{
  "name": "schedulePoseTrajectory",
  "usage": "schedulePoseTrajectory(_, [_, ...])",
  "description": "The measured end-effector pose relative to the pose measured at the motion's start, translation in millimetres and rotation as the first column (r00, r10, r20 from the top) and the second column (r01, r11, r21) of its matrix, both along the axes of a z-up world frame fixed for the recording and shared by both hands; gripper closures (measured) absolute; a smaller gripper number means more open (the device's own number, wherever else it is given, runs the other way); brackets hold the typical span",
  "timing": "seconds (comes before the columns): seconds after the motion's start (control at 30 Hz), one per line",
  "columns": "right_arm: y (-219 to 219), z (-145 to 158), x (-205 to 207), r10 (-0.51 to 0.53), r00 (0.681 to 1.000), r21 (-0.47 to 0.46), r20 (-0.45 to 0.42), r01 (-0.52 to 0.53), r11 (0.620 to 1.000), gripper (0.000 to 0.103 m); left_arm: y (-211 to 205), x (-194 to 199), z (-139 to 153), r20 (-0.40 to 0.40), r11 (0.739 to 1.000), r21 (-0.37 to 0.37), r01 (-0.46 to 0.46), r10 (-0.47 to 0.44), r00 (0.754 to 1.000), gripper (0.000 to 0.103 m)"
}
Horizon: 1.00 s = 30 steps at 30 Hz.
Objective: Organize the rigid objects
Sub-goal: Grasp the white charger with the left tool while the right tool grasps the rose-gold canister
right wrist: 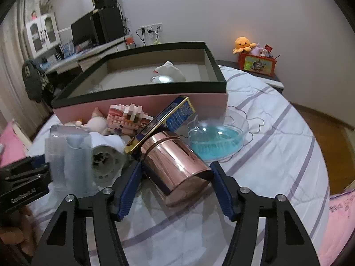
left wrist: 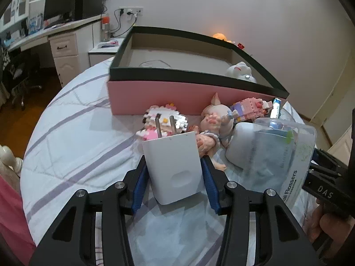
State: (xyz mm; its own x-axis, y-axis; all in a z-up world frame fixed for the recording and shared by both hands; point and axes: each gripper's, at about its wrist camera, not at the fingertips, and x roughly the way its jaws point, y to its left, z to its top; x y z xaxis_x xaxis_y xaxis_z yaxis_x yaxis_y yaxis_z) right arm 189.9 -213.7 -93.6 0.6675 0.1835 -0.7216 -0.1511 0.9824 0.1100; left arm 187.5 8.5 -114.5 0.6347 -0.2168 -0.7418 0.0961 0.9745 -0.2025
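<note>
Glossy copper canister (right wrist: 177, 173), boxy white charger (left wrist: 175, 166)

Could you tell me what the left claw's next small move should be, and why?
Probably lift the white charger and carry it toward the open box. The left claw has blue pads on both sides of the charger, apparently gripping it, and the box behind the pile on the bed has plenty of free floor, holding only a white toy.

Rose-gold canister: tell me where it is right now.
In the right wrist view the rose-gold canister lies tilted on the striped bedsheet, between the right gripper's blue pads, with the blue tin just behind it.
</note>
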Motion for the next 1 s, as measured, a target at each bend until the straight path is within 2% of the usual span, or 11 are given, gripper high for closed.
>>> schedulePoseTrajectory(0.5, [-13,7,-31,-0.008,1.0,0.055,0.013,0.007,0.998,0.043,18,-38,4,0.015,1.0,-0.005,-0.007,0.007,1.0,0.062])
schedulePoseTrajectory(0.63, [-14,4,-31,-0.011,1.0,0.053,0.005,0.011,0.999,0.043,14,-35,1,-0.004,0.999,0.041,-0.011,0.011,1.0,0.057])
schedulePoseTrajectory(0.7, [-15,0,-30,-0.011,1.0,0.057,-0.007,0.012,0.998,0.043,12,-31,-1,-0.006,0.999,0.05,-0.012,0.012,1.0,0.056])
schedulePoseTrajectory(0.87, [-15,-3,-26,-0.009,1.0,0.058,-0.015,0.009,0.998,0.043,2,-27,-1,-0.01,0.992,0.124,0.01,-0.009,1.0,0.054])
schedulePoseTrajectory(0.93, [-15,-3,-25,-0.008,1.0,0.058,-0.015,0.009,0.998,0.043,2,-30,0,-0.002,0.993,0.118,0.016,-0.016,1.0,0.06])
schedulePoseTrajectory(1.0, [-14,-2,-27,-0.004,1.0,0.062,-0.011,0.004,0.998,0.043,5,-34,1,0.002,0.997,0.07,0.033,-0.034,0.999,0.06])
